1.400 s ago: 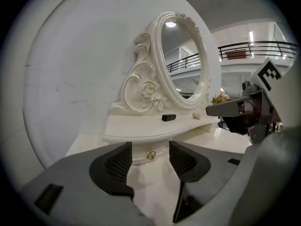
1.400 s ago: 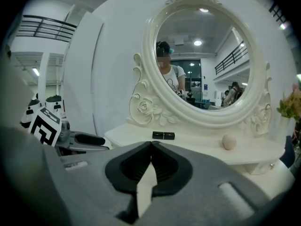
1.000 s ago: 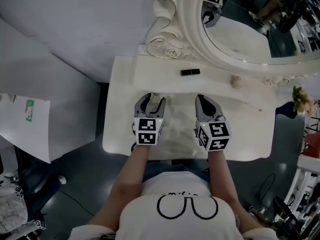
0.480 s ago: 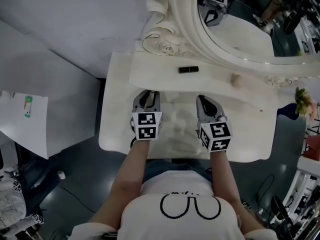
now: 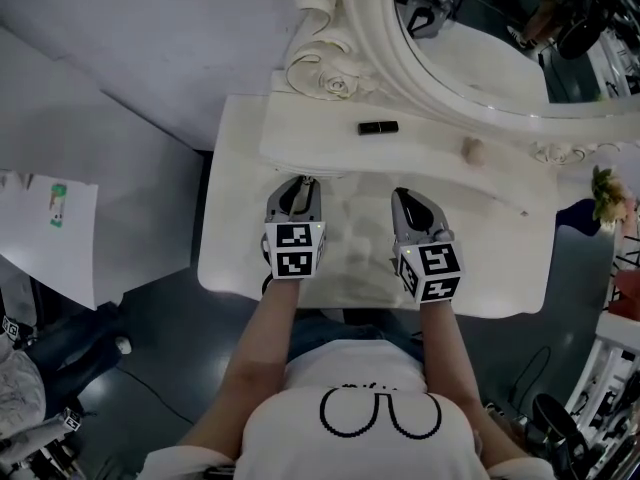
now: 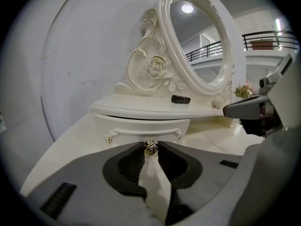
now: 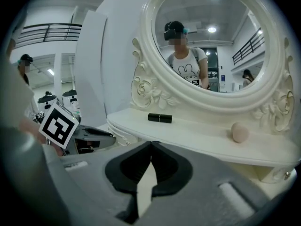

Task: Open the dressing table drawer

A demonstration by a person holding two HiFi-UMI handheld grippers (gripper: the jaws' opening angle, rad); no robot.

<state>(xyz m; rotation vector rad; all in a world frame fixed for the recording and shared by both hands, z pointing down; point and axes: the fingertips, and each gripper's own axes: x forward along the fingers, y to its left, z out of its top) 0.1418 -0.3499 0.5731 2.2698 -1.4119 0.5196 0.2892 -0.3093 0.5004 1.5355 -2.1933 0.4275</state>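
Observation:
The white dressing table's small drawer [image 6: 141, 128] sits under the raised shelf, its front closed, with a round metal knob [image 6: 150, 148] at its lower middle. My left gripper [image 6: 150, 149] has its jaw tips pressed on either side of that knob. In the head view the left gripper [image 5: 298, 184] reaches under the shelf edge. My right gripper [image 5: 405, 196] hovers beside it over the tabletop [image 5: 490, 268]. Its jaws meet at the tips in the right gripper view [image 7: 150, 146], and nothing is between them.
A black lipstick tube [image 5: 378, 127] and a beige egg-shaped sponge [image 5: 473, 150] lie on the shelf below the oval mirror [image 5: 480, 48]. Flowers [image 5: 605, 193] stand at the right end. A paper sheet [image 5: 50, 228] hangs on the left. The person stands against the table's front edge.
The left gripper's jaws have narrowed from wide apart to closed around the drawer knob. Both hands have stayed about where they were.

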